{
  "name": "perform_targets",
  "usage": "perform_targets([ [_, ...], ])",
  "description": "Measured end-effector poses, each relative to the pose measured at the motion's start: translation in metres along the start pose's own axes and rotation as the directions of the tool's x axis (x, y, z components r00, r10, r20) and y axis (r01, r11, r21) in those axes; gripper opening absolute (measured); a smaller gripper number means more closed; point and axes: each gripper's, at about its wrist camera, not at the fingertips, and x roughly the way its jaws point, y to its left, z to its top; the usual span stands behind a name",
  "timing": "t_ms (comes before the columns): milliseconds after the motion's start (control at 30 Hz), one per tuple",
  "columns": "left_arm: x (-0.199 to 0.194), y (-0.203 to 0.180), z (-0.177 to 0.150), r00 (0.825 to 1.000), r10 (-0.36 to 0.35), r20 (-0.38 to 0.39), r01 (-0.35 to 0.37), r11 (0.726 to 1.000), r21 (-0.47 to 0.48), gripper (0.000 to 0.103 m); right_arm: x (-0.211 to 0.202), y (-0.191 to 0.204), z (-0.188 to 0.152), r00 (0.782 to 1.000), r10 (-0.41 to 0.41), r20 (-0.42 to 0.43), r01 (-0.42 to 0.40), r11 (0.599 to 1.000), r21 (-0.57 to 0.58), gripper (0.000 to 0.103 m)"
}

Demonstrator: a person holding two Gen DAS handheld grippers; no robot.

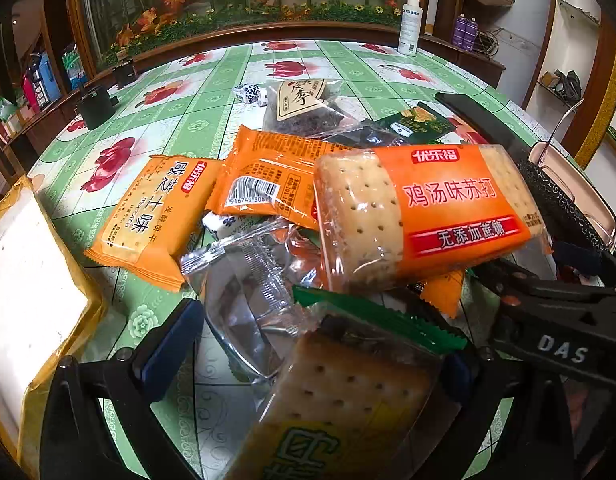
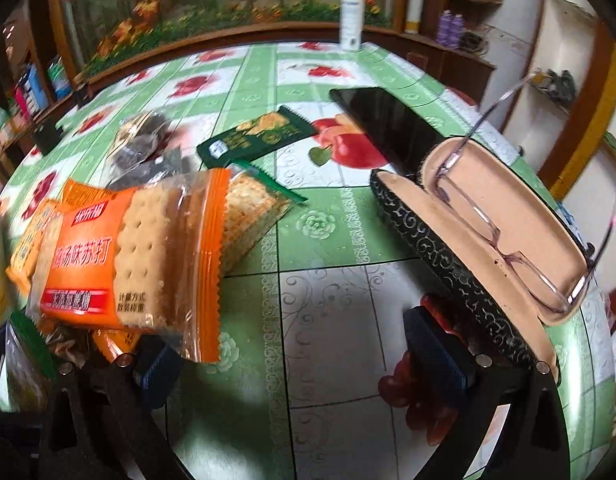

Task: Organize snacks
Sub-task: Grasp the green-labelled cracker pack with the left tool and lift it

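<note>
We level both grippers low over the table (image 2: 328, 320). Our left gripper (image 1: 308, 360) spreads wide around a green cracker pack (image 1: 340, 392); our right gripper (image 2: 308, 360), jaws apart, holds nothing, an orange pack (image 2: 123, 256) at ten o'clock.

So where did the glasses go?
The glasses lie in the open glasses case on the right of the right wrist view, beside the black phone.
</note>
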Motion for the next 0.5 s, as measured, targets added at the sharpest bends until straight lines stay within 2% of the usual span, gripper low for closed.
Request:
perform_targets([
  [167,0.000,0.000,0.000,1.000,0.000,0.000,0.000,1.000,0.000,0.103,0.003,-0.001,0.009,0.992,0.058,-0.115,-0.068,0.994,-0.089,0.102],
  [333,0.000,0.000,0.000,1.000,0.007,0.000,-0.007,1.000,-0.013,0.103,0.003,-0.006,0.012,0.978,0.113,-0.175,-0.133,0.985,-0.109,0.102],
  [367,0.000,-0.001,0.000,1.000,0.012,0.000,-0.012,1.000,-0.017,0.103,0.002,-0.007,0.012,0.973,0.132,-0.187,-0.154,0.982,-0.109,0.102],
  [433,0.000,-0.001,0.000,1.000,0.012,0.000,-0.012,1.000,-0.019,0.103,-0.002,-0.008,0.014,0.952,0.235,-0.195,-0.257,0.962,-0.096,0.102],
  [500,0.000,-0.001,-0.001,1.000,0.014,0.000,-0.014,1.000,-0.020,0.103,-0.003,-0.012,0.013,0.940,0.277,-0.200,-0.294,0.954,-0.058,0.102],
])
